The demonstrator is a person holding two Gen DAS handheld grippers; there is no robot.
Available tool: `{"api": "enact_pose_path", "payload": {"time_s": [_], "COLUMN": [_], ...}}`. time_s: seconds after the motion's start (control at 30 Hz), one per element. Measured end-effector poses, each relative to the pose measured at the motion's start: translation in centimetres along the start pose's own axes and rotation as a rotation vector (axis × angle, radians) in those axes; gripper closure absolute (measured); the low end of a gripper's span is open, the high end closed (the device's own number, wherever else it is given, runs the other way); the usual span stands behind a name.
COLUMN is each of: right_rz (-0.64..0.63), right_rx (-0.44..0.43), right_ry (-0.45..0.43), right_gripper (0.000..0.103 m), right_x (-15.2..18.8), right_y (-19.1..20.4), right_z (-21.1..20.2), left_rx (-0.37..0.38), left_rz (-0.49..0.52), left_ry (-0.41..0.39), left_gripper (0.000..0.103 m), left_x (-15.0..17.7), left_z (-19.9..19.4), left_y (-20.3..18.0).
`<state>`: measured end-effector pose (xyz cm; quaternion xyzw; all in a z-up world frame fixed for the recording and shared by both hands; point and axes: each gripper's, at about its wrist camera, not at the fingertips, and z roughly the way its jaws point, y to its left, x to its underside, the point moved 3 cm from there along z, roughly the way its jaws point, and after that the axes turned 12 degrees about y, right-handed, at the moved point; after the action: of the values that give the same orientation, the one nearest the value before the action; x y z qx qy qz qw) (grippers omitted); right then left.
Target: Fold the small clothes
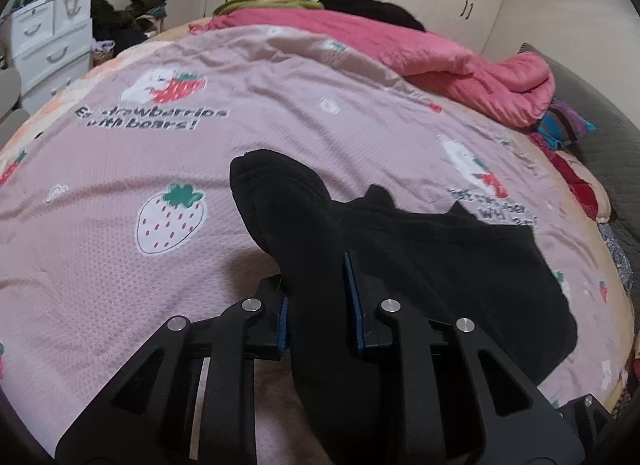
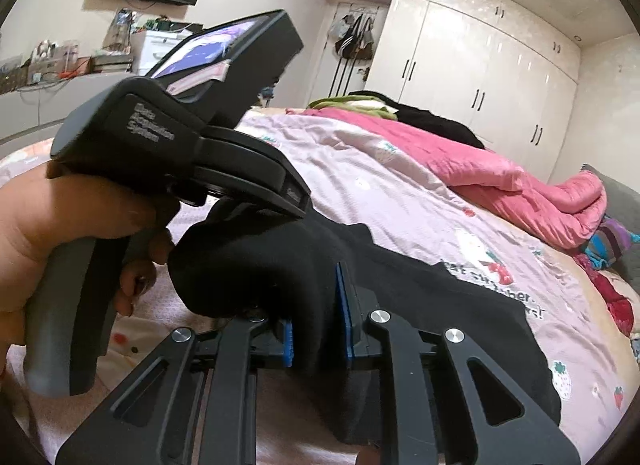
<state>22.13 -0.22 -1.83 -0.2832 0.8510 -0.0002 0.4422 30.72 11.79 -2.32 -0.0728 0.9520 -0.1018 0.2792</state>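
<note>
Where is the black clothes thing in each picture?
Left wrist view: the black garment lies low in the middle and spreads right, pinched in the left gripper.
Right wrist view: it is bunched in the lower middle, pinched in the right gripper, below the other handheld gripper.
Shared landmark: the pink quilt sits behind it at the right in both.
</note>
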Motion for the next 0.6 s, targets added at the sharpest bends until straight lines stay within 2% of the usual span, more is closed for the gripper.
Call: {"api": "enact_pose_path", "payload": {"time_s": [0.3,0.6], "right_rz": [0.116,0.326], "right_rx": [0.025,0.005], "right_ry": [-0.046,-0.043], "right_gripper": [0.089,0.089], "right_x": [0.9,3.2], "right_y": [-3.6,-8.9], "right_z": [-2.5,-3.2], "left_rx": [0.032,0.010], "left_rz": [0.037,0.122], "left_ry": [-0.063,-0.029], "left_gripper": [0.089,0.088], "left_x": [-0.2,-1.8], "left_z": [-2.8,-2.4], "left_y": [-4.5,-11.3]}}
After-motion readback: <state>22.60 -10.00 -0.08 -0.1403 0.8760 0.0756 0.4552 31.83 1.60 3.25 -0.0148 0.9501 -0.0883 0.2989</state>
